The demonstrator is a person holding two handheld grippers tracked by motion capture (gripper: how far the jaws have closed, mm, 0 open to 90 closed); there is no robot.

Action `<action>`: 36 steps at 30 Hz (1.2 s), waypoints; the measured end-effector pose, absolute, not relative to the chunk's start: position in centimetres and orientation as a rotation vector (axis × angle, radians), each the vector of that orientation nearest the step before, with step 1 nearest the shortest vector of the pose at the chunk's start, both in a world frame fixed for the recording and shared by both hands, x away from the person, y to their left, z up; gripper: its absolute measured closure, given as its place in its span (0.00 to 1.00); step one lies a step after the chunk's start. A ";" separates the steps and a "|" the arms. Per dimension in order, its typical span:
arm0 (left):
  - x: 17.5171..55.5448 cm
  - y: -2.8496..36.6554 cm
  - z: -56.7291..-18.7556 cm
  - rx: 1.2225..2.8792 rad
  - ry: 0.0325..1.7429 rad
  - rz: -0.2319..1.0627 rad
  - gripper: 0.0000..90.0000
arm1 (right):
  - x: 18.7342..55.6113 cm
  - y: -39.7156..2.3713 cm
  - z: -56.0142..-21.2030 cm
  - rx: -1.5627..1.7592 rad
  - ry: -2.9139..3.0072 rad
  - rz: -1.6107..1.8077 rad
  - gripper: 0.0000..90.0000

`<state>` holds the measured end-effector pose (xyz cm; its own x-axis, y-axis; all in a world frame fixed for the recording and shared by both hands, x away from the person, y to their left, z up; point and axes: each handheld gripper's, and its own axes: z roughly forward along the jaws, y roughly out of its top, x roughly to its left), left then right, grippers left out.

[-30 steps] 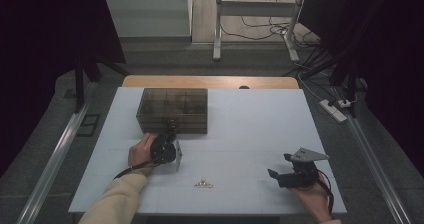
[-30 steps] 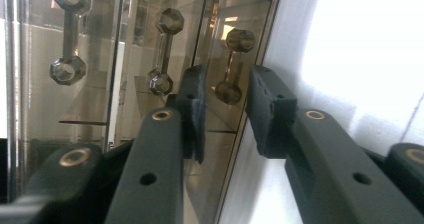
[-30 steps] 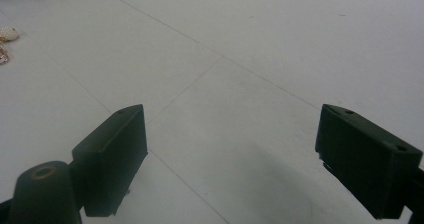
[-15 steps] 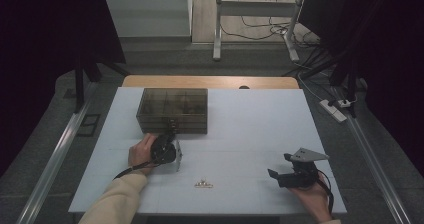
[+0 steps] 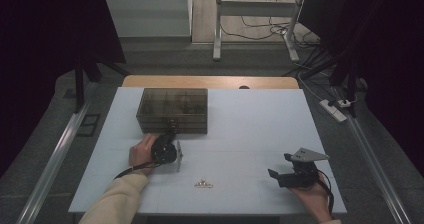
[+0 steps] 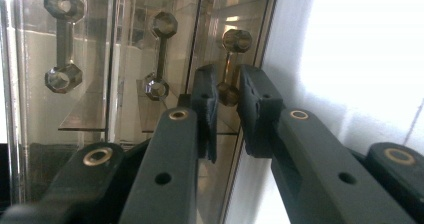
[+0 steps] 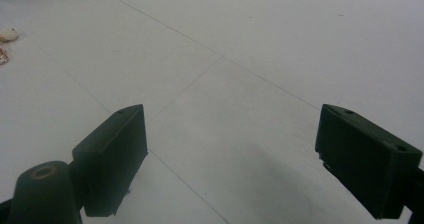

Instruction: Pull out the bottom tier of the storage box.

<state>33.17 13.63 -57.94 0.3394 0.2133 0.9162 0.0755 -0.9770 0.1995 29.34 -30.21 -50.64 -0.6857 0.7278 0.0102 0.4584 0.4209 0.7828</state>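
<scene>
Left gripper was at the near face of the smoky clear drawer box, camera rolled so the drawers ran vertically in the left gripper view. Its jaws had just been closing, and the pads straddled the brass bar handle of one drawer, with the handle's lower knob between them. Looked pinched or a hair off contact; I read it as grasping the handle, though one pad's contact wasn't clear. Two more handles sat on the neighbouring drawers, untouched. In the high view the left gripper was pressed up against the near lower edge of the box, which stood on the left far part of the white table, square to the edge.

Right gripper was released, jaws wide apart over bare table, parked near right, well apart from the box. A small gold trinket lay near centre, between the two hands, also visible at the left edge of the right gripper view.

Step in hand: securing the drawer handle, drawer not yet pulled. Next move likely calls for a firm clamp, then a straight pull toward the near edge, kept level so the light box doesn't slide or tip. The right gripper might need to steady the box, or go for the trinket.
</scene>
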 end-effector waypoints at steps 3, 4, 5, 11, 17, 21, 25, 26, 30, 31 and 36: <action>33.2 13.6 -57.9 2.470 0.265 1.721 0.87 | 29.3 -30.2 -50.6 1.023 2.350 1.140 0.14; 33.2 13.6 -57.9 2.470 0.265 1.720 0.87 | 29.3 -30.2 -50.6 1.022 2.350 1.139 0.14; 33.1 13.6 -57.9 2.470 0.263 1.721 0.87 | 29.3 -30.2 -50.6 1.022 2.350 1.139 0.14; 33.1 13.7 -57.8 2.465 0.265 1.710 0.89 | 29.3 -30.3 -50.6 1.022 2.349 1.136 0.14; 33.0 13.7 -57.8 2.464 0.257 1.720 0.89 | 29.3 -30.3 -50.7 1.024 2.341 1.138 0.14; 33.0 13.8 -57.8 2.466 0.250 1.726 0.89 | 29.3 -30.3 -50.7 1.025 2.344 1.145 0.14; 33.0 13.8 -57.8 2.464 0.246 1.730 0.89 | 29.3 -30.4 -50.7 1.026 2.344 1.146 0.14; 33.0 13.8 -57.8 2.465 0.245 1.731 0.89 | 29.3 -30.4 -50.7 1.027 2.343 1.146 0.14; 32.9 13.7 -57.9 2.466 0.240 1.740 0.89 | 29.3 -30.4 -50.6 1.026 2.345 1.143 0.14; 32.9 13.7 -57.9 2.464 0.239 1.741 0.89 | 29.3 -30.4 -50.6 1.026 2.345 1.143 0.14; 33.0 13.7 -58.1 2.458 0.237 1.746 0.88 | 29.3 -30.3 -50.7 1.026 2.343 1.145 0.14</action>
<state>33.00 13.68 -58.06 0.3233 0.1944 0.9261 0.0599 -0.9809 0.1849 29.28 -30.35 -50.66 -0.6827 0.7306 0.0122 0.4585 0.4153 0.7856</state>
